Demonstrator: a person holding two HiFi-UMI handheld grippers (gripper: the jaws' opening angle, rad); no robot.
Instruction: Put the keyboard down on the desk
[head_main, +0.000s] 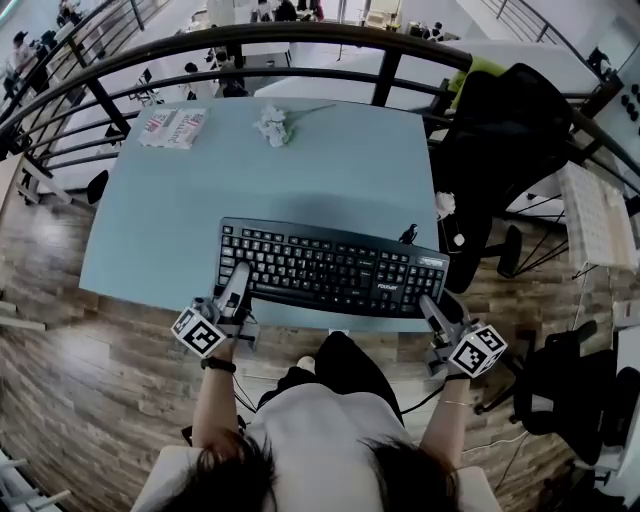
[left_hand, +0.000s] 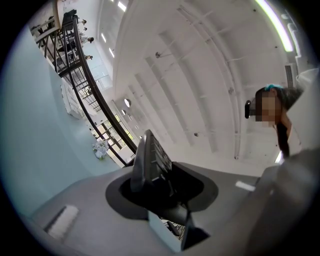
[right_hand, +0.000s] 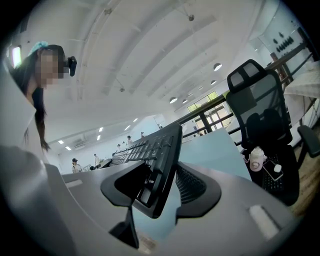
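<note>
A black keyboard (head_main: 330, 268) lies level over the near part of the pale blue desk (head_main: 330, 170), its long front side parallel to the desk's front edge. Whether it rests on the top I cannot tell. My left gripper (head_main: 238, 276) is shut on its front left corner. In the left gripper view the keyboard (left_hand: 149, 160) shows edge-on between the jaws of that gripper (left_hand: 159, 181). My right gripper (head_main: 431, 303) is shut on the front right corner. The right gripper view shows the keyboard (right_hand: 161, 150) clamped in that gripper (right_hand: 165, 182).
A crumpled white wad (head_main: 272, 126) and a printed packet (head_main: 173, 128) lie at the desk's far side. A small black object (head_main: 409, 236) sits just behind the keyboard's right end. A black office chair (head_main: 510, 130) stands to the right, and a dark railing (head_main: 300, 35) curves behind the desk.
</note>
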